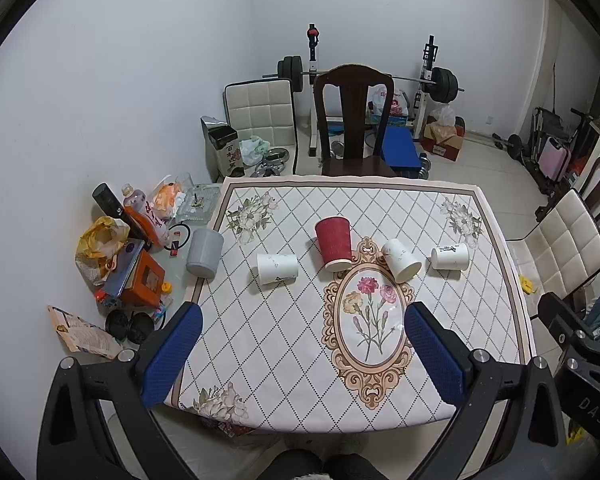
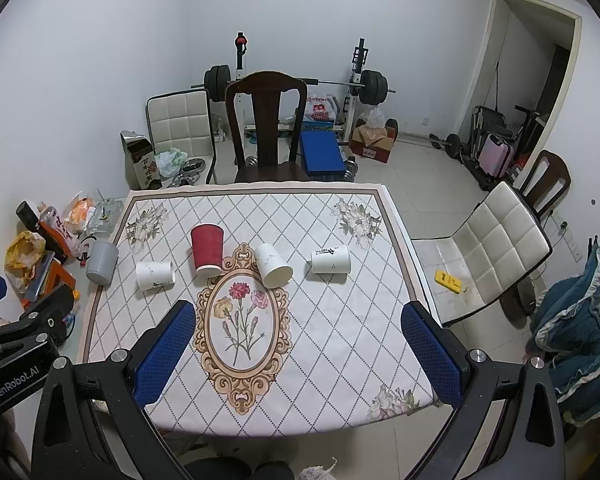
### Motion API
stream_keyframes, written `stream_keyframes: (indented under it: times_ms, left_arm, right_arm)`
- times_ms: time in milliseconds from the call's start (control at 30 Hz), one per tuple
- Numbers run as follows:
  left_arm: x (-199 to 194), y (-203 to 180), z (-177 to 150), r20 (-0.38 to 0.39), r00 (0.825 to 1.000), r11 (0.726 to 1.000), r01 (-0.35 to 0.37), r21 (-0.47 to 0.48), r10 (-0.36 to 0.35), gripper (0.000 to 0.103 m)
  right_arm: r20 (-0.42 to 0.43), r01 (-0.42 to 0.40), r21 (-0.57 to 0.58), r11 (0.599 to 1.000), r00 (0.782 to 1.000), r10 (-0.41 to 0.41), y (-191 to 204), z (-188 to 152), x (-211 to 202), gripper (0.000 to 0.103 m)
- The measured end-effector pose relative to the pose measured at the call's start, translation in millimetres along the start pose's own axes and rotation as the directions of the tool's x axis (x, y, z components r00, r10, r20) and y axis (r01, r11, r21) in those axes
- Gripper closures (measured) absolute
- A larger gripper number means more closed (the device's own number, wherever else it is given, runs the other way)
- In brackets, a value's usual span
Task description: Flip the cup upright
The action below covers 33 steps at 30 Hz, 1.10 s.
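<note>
Several cups lie on their sides in a row across the table [image 1: 284, 360]: a grey cup [image 1: 205, 253] at the left edge, a white cup [image 1: 277, 268], a red ribbed cup [image 1: 333, 243], a white cup [image 1: 401, 265] and a white cup [image 1: 450, 257]. In the right wrist view they are the grey cup [image 2: 102, 262], white cup [image 2: 155, 275], red cup [image 2: 207, 251], white cup [image 2: 274, 265] and white cup [image 2: 331, 259]. My left gripper [image 1: 303, 354] is open and empty, high above the near table edge. My right gripper [image 2: 300, 354] is open and empty, likewise.
The table [image 2: 332, 360] has a floral cloth. A dark wooden chair [image 1: 354, 120] stands at the far side, a white padded chair [image 2: 496, 256] at the right. Clutter [image 1: 124, 256] covers the left strip of the table. Weight bench [image 2: 320, 152] behind.
</note>
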State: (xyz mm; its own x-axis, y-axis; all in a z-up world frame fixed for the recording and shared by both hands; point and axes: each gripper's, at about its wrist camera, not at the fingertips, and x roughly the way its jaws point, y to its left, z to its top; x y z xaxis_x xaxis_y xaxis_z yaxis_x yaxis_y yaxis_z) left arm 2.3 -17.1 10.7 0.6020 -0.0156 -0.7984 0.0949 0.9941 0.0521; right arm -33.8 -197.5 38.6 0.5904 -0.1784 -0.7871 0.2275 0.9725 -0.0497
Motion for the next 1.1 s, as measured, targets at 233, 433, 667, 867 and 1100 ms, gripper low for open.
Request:
stream_keyframes:
  times_ms: [233, 433, 667, 867, 1100]
  left_arm:
    - [-1.8, -2.3, 1.8, 0.002, 1.0, 1.0, 0.0, -0.001, 0.0, 0.0]
    - [-0.9, -1.5, 0.8, 0.003, 1.0, 1.0, -0.001, -0.001, 0.001, 0.0]
    - [-2.6, -4.0, 2.0, 0.004, 1.0, 1.0, -0.001, -0.001, 0.001, 0.0]
    - [-3.3, -3.8, 1.5, 0.004, 1.0, 1.0, 0.0, -0.003, 0.0, 0.0]
    - [-2.6, -2.3, 0.7, 0.006, 1.0, 1.0, 0.001, -0.002, -0.001, 0.0]
  right_arm:
    - [-0.003, -0.002, 0.002, 1.0, 1.0, 0.002, -0.4, -1.2, 0.2, 0.0]
    - [-0.004, -0.004, 0.004, 1.0, 1.0, 0.004, -0.5, -2.9, -0.3, 0.0]
    - [-0.006, -0.004, 0.004, 1.0, 1.0, 0.004, -0.5, -2.3, -0.8, 0.0]
    - [-0.008, -0.005, 0.003, 1.0, 1.0, 0.005, 1.0, -3.1, -1.4, 0.0]
    - [-0.005, -0.007, 0.006, 1.0, 1.0, 0.007, 2.9, -5.8, -2.7, 0.0]
